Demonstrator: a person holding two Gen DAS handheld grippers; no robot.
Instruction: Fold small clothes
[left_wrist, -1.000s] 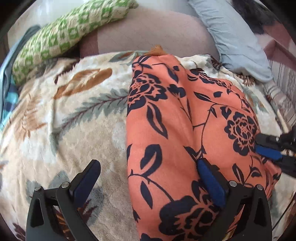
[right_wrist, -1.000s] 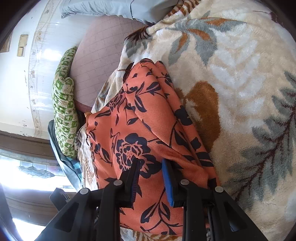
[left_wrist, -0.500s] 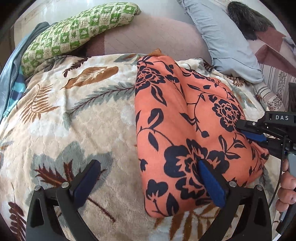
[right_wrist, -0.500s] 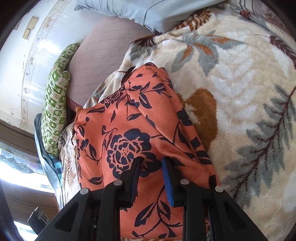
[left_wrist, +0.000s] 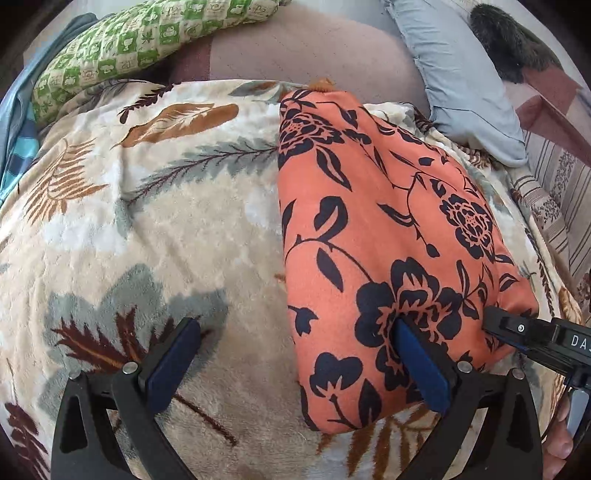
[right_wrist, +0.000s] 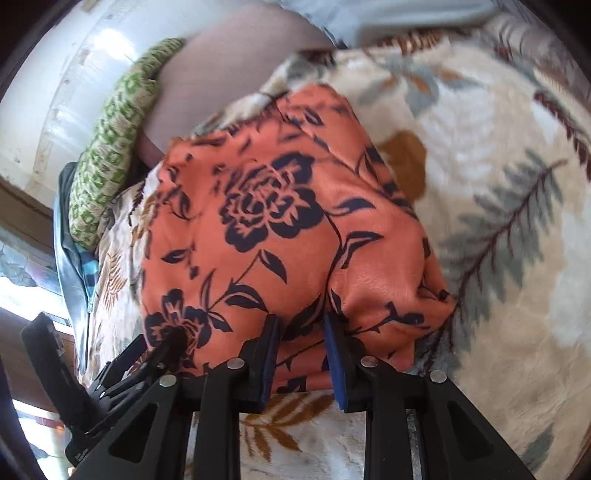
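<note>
Folding stage, seen from both wrist cameras. The cloth (left_wrist: 384, 236), an orange piece with a dark floral print, lies on a blanket (left_wrist: 147, 229) spread over a bed; its long axis runs from the near edge, at the claws, away toward the far pillows (left_wrist: 461, 74).

The right claw (right_wrist: 301, 343) is nearly pressed together, pinching a raised fold of the near hem of the cloth between its blue pads. The right wrist view is blurred, so how deep the fabric sits in the pinch is uncertain.

The left claw (left_wrist: 295, 369) is spread wide. One finger rests on the cloth near the hem; the other stands over bare blanket beside the cloth's left edge, so that edge lies between the pads but is not gripped.

Both claws stand at the near end, the right one at the near right corner (left_wrist: 517, 325) and the left one just beside it. The far end of the cloth, touching a brown cushion (left_wrist: 314, 48), is therefore the likely target of a lengthwise fold.

Open blanket lies to the left of the cloth, well clear. On the right, a grey pillow and striped bedding (left_wrist: 554, 192) crowd the edge, leaving less room.
</note>
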